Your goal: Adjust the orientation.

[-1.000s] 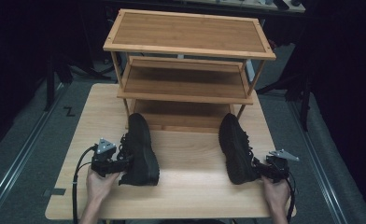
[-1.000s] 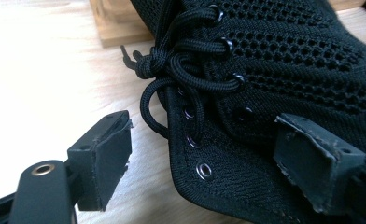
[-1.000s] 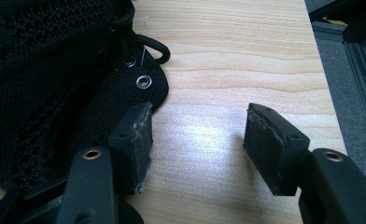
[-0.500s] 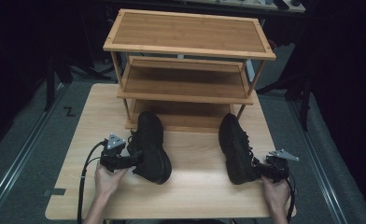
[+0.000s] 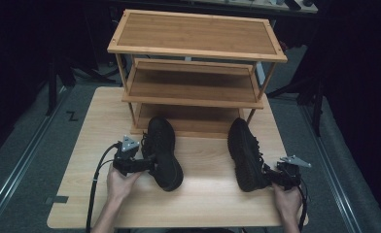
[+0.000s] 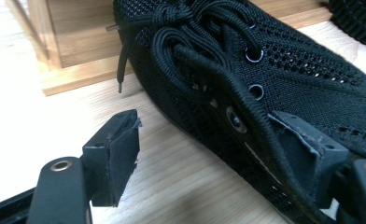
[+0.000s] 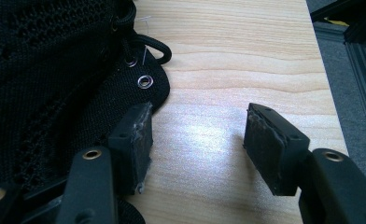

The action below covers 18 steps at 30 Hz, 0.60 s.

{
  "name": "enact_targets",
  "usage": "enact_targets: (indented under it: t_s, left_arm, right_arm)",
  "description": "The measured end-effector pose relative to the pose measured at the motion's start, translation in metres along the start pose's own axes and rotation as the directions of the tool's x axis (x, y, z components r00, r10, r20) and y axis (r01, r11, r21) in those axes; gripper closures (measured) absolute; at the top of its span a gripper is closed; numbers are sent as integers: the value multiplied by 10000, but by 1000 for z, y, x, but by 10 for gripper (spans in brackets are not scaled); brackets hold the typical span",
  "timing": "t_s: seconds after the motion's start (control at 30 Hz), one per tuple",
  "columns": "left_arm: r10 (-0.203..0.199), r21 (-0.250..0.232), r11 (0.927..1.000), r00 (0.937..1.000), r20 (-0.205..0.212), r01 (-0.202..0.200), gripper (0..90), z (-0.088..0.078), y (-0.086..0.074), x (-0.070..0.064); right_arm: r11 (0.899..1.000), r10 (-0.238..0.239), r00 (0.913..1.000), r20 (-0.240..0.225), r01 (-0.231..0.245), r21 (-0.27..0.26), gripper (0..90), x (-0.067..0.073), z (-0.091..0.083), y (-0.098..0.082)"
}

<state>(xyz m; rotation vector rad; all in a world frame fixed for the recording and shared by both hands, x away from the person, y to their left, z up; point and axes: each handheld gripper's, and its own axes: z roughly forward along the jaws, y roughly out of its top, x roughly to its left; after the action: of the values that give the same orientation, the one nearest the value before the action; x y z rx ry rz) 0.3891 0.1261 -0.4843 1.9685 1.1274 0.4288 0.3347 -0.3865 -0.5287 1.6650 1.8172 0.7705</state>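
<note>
High view: two black mesh shoes on a wooden table (image 5: pixel 81 194), in front of a three-tier wooden rack (image 5: pixel 193 63). The left shoe (image 5: pixel 163 153) lies with its long axis running from 11 o'clock, where the heel end nears the rack's lowest shelf, to 5 o'clock, where the toe points. The right shoe (image 5: pixel 245 154) runs from 12 to 6 o'clock, slightly slanted, one end by the rack's base.

The left gripper (image 5: pixel 147 166) meets the left shoe's side from 9 o'clock. Its jaws have just been closing; in the left gripper view one pad (image 6: pixel 118 154) stands clear over bare wood while the other pad (image 6: pixel 307 156) lies against the shoe's laced flank, the lace crossing it, so nothing is clamped.

The right gripper (image 5: pixel 271 175) sits at the right shoe's 4 o'clock. In the right gripper view its jaws stand wide, bare table between them, one pad (image 7: pixel 137 142) beside the eyelet flap; contact cannot be judged.

The shoes' far ends are cut off in both gripper views.
</note>
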Motion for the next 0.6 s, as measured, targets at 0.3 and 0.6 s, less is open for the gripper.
enact_targets:
  t_s: [0.3, 0.6]
  left_arm:
    - [67, 21, 10000, 10000, 49, -67, 275, 12, 12, -15]
    - [225, 408, 9989, 9997, -42, -224, 300, 22, 21, -29]
  right_arm:
    - [10000, -5, 10000, -3, 5, -1, 425, 0, 0, 0]
    - [10000, 7, 10000, 5, -7, 1, 424, 0, 0, 0]
